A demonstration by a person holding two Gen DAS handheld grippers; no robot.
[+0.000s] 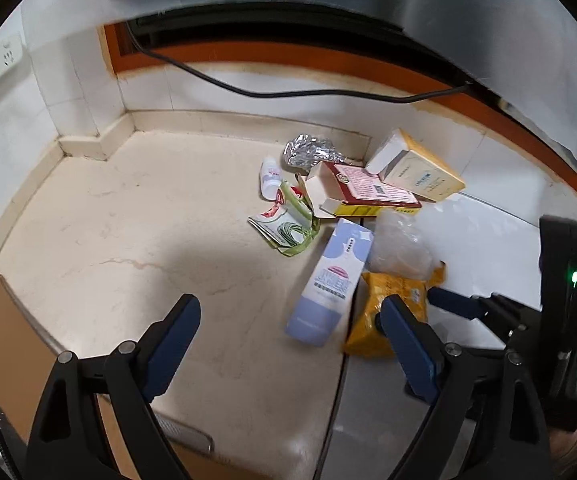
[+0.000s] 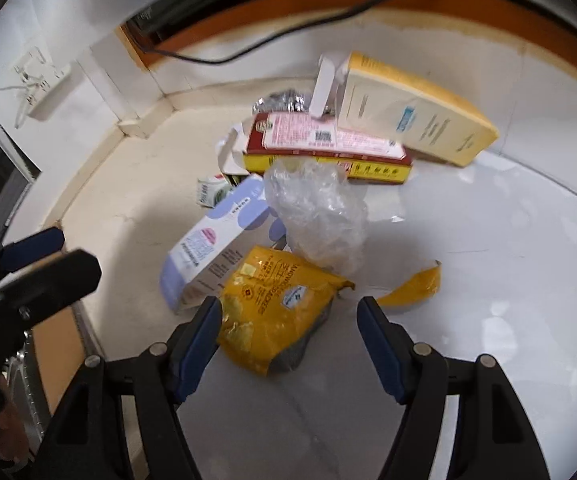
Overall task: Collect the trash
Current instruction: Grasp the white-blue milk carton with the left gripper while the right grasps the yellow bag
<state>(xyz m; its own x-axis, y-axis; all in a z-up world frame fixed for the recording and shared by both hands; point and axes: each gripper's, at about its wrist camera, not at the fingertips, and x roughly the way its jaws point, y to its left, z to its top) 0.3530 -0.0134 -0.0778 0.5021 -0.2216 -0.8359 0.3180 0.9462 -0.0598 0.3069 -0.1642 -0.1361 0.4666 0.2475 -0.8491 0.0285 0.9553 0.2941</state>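
On the table (image 2: 488, 240) the trash is lying heaped toward the back wall, and I am pointing my right claw (image 2: 288, 320), wide and empty, at the yellow wrapper (image 2: 272, 300) nearest it, while my left claw (image 1: 292, 324) is hanging equally wide beside the lilac carton (image 1: 332, 280).

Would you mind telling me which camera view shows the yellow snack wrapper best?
The right wrist view: the yellow snack wrapper lies nearly whole and close, its printed face readable, just ahead of the open right claw. In the left wrist view, a finger of the left claw covers part of it and it looks smaller.
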